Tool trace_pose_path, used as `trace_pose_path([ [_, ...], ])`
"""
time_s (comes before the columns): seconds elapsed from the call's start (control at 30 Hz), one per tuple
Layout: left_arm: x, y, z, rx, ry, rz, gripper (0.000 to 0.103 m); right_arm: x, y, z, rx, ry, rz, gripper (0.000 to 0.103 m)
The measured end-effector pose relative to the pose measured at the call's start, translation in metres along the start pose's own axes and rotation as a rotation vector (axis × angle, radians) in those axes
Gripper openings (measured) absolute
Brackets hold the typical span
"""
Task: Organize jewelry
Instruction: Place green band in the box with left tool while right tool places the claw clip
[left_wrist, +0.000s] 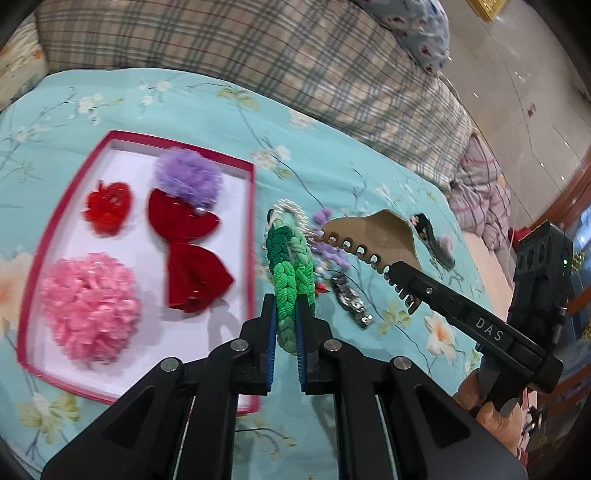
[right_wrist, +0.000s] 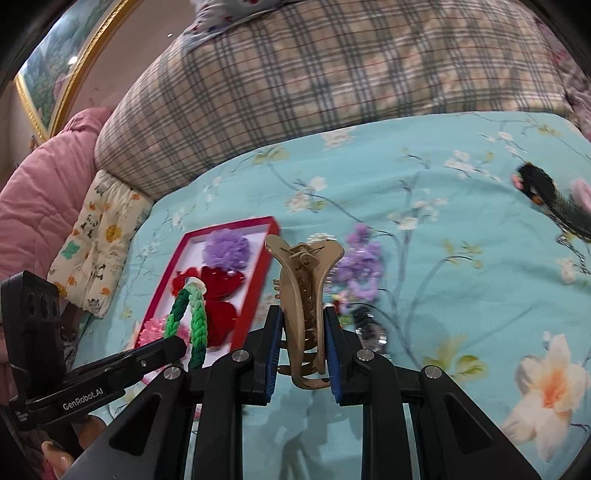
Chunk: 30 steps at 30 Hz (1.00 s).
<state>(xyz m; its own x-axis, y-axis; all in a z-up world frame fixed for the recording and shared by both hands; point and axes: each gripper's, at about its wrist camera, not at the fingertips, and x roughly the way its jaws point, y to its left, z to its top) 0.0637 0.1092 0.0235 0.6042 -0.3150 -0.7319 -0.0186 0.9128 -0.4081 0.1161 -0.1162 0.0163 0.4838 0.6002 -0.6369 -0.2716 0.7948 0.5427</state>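
Note:
My left gripper (left_wrist: 287, 308) is shut on a green braided hair band (left_wrist: 291, 269) and holds it above the bed, just right of a red-rimmed box (left_wrist: 253, 206). The box holds a pink flower (left_wrist: 90, 304), a red bow (left_wrist: 188, 247), a purple pompom (left_wrist: 188, 179) and a small red flower (left_wrist: 109, 206). My right gripper (right_wrist: 303, 325) is shut on a beige claw clip (right_wrist: 304, 291), also seen in the left wrist view (left_wrist: 373, 236). The green band (right_wrist: 194, 314) and the box (right_wrist: 255, 291) show at left in the right wrist view.
On the teal floral bedspread (left_wrist: 207, 107) lie a purple flower piece (right_wrist: 360, 266), a silver clip (left_wrist: 351, 299) and a black hair piece (right_wrist: 550, 195). A plaid quilt (right_wrist: 332, 81) is heaped behind, and a pink quilt (right_wrist: 48, 177) lies at left.

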Motion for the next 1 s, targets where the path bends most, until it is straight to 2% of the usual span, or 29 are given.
trace_pose_path([
  [0.5, -0.028, 0.062, 0.016, -0.058, -0.058, 0.077, 0.007, 0.037, 0.054, 0.003, -0.037, 0.027, 0.065, 0.022],
  [1.0, -0.018, 0.111, 0.035, -0.096, -0.061, 0.131, 0.007, 0.085, 0.08, -0.004, -0.028, 0.052, 0.053, 0.022],
])
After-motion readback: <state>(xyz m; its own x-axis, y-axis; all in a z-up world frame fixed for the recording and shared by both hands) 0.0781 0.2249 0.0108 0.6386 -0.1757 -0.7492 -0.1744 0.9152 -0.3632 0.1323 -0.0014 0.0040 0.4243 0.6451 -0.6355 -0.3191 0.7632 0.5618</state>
